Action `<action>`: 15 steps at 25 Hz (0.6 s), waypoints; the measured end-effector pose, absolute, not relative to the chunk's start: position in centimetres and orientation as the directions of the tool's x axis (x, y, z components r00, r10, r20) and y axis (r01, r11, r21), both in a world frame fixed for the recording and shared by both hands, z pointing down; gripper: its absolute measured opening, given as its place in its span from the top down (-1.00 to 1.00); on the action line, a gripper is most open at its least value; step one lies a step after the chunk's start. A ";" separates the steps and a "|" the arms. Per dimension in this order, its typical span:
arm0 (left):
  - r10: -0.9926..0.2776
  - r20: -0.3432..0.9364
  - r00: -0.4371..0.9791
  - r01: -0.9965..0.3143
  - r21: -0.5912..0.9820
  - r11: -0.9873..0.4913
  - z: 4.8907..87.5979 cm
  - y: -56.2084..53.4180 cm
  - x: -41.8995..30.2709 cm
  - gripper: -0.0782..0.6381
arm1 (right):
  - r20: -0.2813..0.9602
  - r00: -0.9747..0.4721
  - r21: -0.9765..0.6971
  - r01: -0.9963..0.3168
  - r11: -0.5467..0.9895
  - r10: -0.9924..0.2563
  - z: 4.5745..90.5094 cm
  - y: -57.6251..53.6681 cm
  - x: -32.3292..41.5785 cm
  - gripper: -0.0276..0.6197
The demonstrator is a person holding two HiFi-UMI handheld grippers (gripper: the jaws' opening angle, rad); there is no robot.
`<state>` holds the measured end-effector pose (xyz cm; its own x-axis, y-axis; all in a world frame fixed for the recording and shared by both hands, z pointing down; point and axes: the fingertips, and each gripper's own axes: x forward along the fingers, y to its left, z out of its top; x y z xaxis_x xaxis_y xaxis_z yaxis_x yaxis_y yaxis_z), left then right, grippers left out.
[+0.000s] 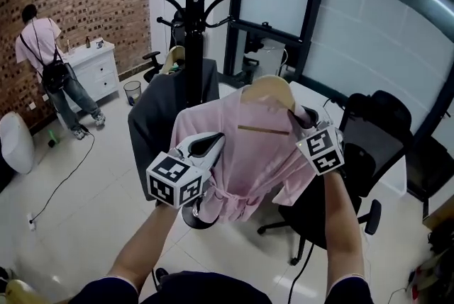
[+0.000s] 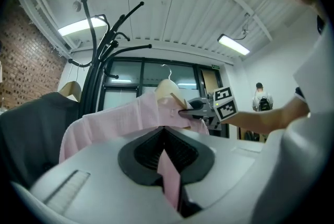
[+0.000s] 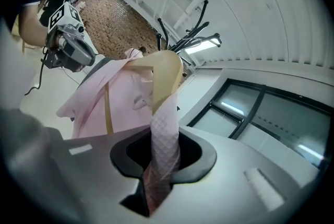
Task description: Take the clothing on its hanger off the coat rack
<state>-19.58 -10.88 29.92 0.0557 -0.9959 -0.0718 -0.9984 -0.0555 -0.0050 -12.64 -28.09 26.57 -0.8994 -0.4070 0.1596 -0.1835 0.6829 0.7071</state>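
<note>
A pink garment [image 1: 248, 161] hangs on a wooden hanger [image 1: 268, 91], held in the air to the right of the black coat rack [image 1: 193, 26]. My left gripper [image 1: 213, 143] is shut on the garment's left shoulder; pink cloth [image 2: 168, 176] runs between its jaws. My right gripper [image 1: 306, 127] is shut on the right shoulder, where pink fabric [image 3: 164, 150] and the hanger's end [image 3: 166, 74] sit in the jaws. The hanger's metal hook [image 2: 166, 67] is off the rack's arms.
A dark grey garment [image 1: 159, 118] on another hanger stays on the rack. A black office chair [image 1: 369, 147] stands close at the right. A person [image 1: 50, 62] stands by a white cabinet [image 1: 99, 69] at the far left. A cable [image 1: 64, 178] lies on the floor.
</note>
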 end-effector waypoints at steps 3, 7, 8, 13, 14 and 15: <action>-0.995 -0.061 0.083 -0.996 0.011 -0.084 30.7 -12.2 -17.2 0.75 | 0.169 -0.871 0.698 -0.225 0.680 -0.461 27.9 -28.8 -8.6 0.69; -0.991 -0.058 0.123 -0.991 0.049 -0.126 31.8 -14.5 -14.0 0.75 | 0.185 -0.828 0.683 -0.280 0.675 -0.530 29.6 -29.9 -2.7 0.69; -0.989 -0.054 0.138 -0.988 0.060 -0.141 32.1 -15.0 -13.2 0.75 | 0.193 -0.812 0.677 -0.296 0.674 -0.550 30.0 -30.3 -1.0 0.69; -0.971 -0.008 0.238 -0.969 0.065 -0.238 33.9 -18.1 -9.0 0.75 | 0.217 -0.727 0.670 -0.375 0.641 -0.651 31.3 -32.2 6.2 0.69; -0.966 0.002 0.258 -0.964 0.062 -0.257 34.3 -18.9 -8.3 0.75 | 0.219 -0.711 0.669 -0.389 0.634 -0.668 31.5 -32.6 7.3 0.69; -0.960 0.011 0.278 -0.959 0.058 -0.277 34.6 -19.7 -7.7 0.75 | 0.222 -0.695 0.667 -0.404 0.627 -0.684 31.8 -33.0 8.3 0.69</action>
<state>-7.68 -19.72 34.65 0.2783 -0.9604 0.0106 -0.9590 -0.2773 0.0582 8.27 -32.99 31.76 -0.6948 -0.6840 0.2223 -0.4036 0.6266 0.6667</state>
